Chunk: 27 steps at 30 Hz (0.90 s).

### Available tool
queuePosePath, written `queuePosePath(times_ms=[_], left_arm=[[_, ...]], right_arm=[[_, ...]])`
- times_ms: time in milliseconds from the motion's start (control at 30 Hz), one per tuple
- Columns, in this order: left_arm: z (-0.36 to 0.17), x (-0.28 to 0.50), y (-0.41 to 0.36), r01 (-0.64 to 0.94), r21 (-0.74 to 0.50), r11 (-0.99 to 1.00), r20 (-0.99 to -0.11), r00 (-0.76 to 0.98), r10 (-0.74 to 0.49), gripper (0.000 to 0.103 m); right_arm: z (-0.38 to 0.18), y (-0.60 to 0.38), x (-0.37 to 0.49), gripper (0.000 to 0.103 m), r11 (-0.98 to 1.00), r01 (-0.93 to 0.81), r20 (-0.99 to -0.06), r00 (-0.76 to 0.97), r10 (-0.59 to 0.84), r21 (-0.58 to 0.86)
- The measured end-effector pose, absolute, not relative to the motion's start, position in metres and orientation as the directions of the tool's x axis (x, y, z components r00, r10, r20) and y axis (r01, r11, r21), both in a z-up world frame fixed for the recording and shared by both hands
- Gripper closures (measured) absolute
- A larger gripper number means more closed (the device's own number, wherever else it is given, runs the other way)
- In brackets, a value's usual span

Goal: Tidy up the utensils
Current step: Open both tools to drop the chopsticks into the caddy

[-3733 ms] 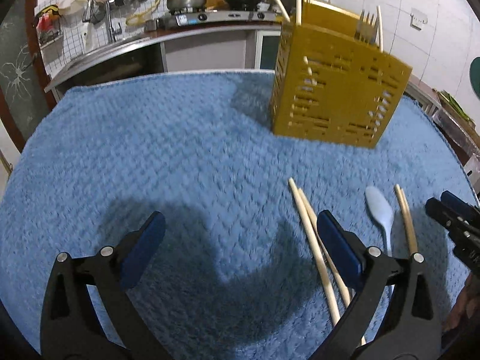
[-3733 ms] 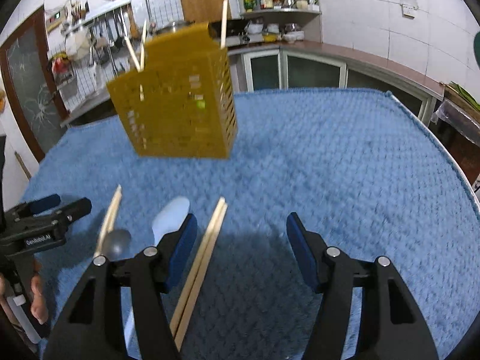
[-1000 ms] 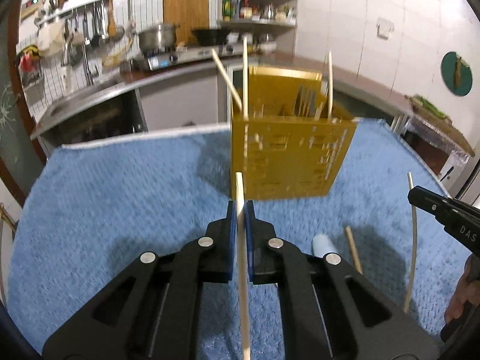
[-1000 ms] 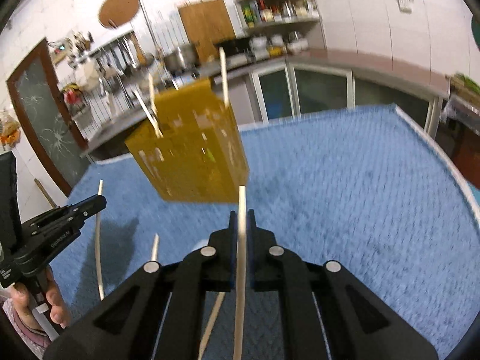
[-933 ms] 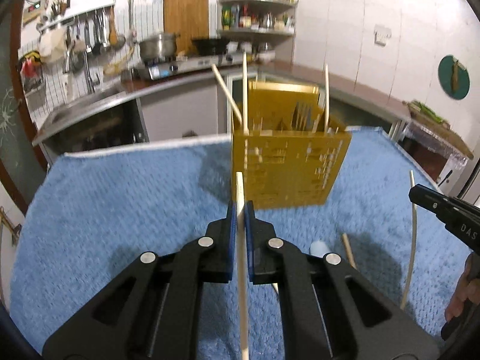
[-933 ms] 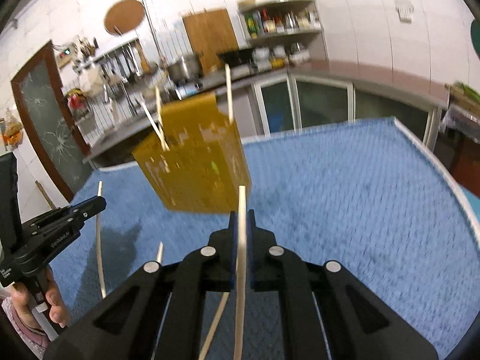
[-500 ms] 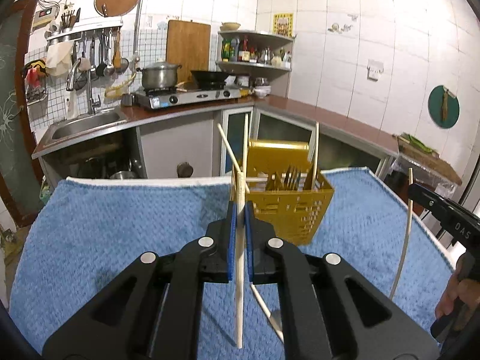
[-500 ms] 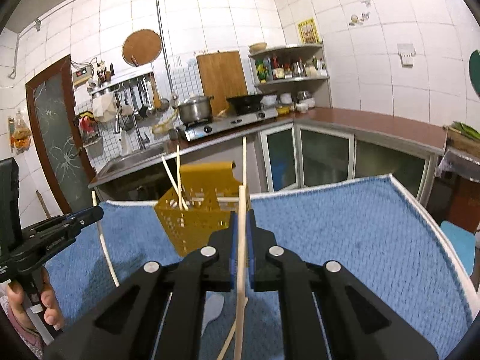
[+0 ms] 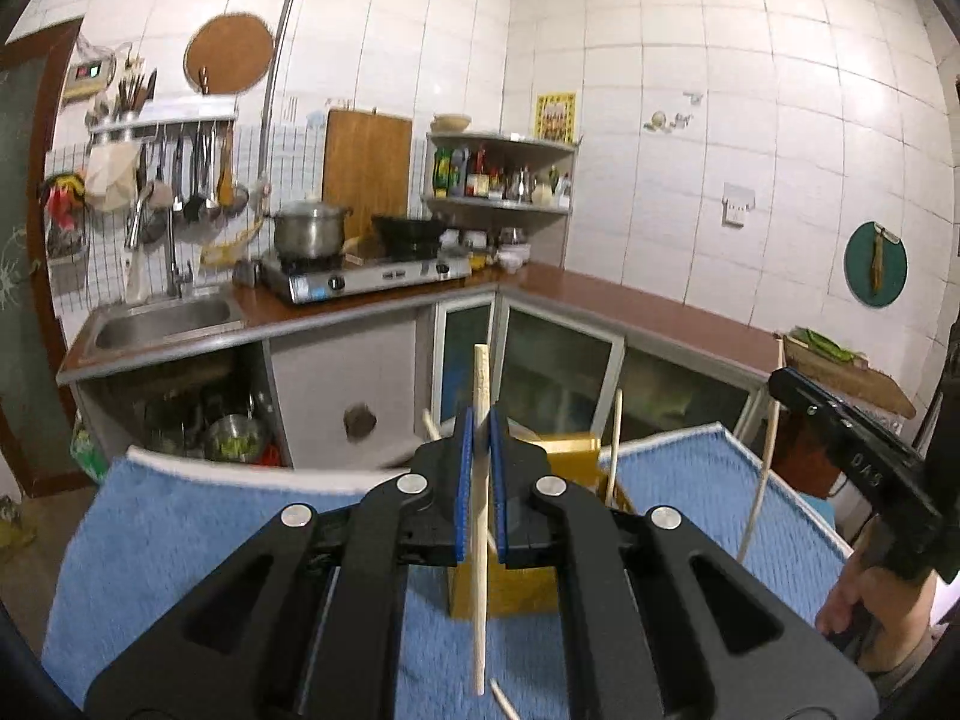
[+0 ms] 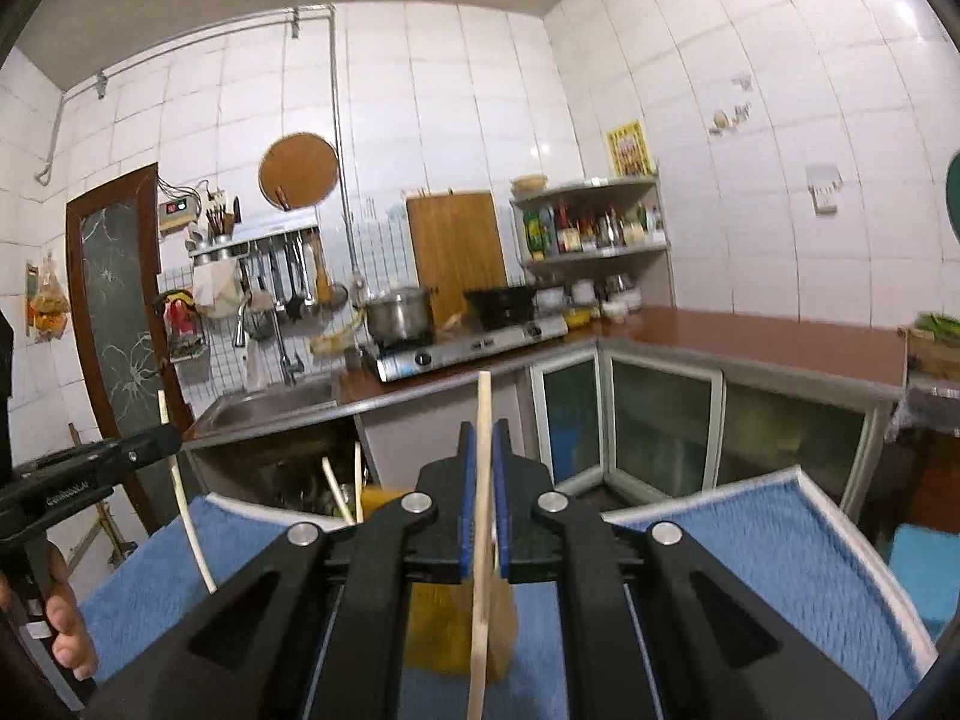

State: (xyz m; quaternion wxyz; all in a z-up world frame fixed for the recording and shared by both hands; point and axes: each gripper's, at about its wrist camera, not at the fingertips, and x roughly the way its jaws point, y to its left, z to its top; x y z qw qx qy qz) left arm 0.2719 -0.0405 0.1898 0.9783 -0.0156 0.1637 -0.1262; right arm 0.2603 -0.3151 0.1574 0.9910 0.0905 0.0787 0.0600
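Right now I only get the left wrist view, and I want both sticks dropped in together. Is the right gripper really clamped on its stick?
Observer: Yes. Seen from the right wrist, the right gripper is shut tight on its chopstick.
Operator: Is that stick upright?
Observer: Nearly. Its top stands clear above the fingertips, and its lower end runs out of the bottom of the picture.
Operator: Where is the holder from there?
Observer: The yellow holder shows below the jaws, a little to the left, mostly hidden behind the gripper.
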Motion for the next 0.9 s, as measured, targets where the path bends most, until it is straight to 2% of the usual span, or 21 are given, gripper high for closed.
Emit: queuePosePath(times_ms=[267,500,633,900], left_arm=[[0.215,0.314,-0.063,0.238,-0.039,0.970,-0.261,0.935,-0.240,0.099],[0.211,0.346,-0.079,0.241,-0.019,0.970,-0.224,0.945,-0.239,0.099],[0.193,0.360,-0.079,0.249,-0.029,0.968,-0.247,0.937,-0.248,0.099],[0.141,0.384,-0.070,0.246,-0.064,0.967,-0.343,0.905,-0.253,0.099]], right_arm=[[0.190,-0.300,0.305,0.097,0.983,-0.120,-0.057,0.990,0.129,0.143],[0.188,-0.293,0.334,0.097,0.980,-0.127,-0.004,0.992,0.130,0.156],[0.174,-0.287,0.350,0.097,0.979,-0.137,-0.006,0.990,0.139,0.151],[0.120,-0.282,0.372,0.097,0.979,-0.148,-0.084,0.983,0.160,0.141]])
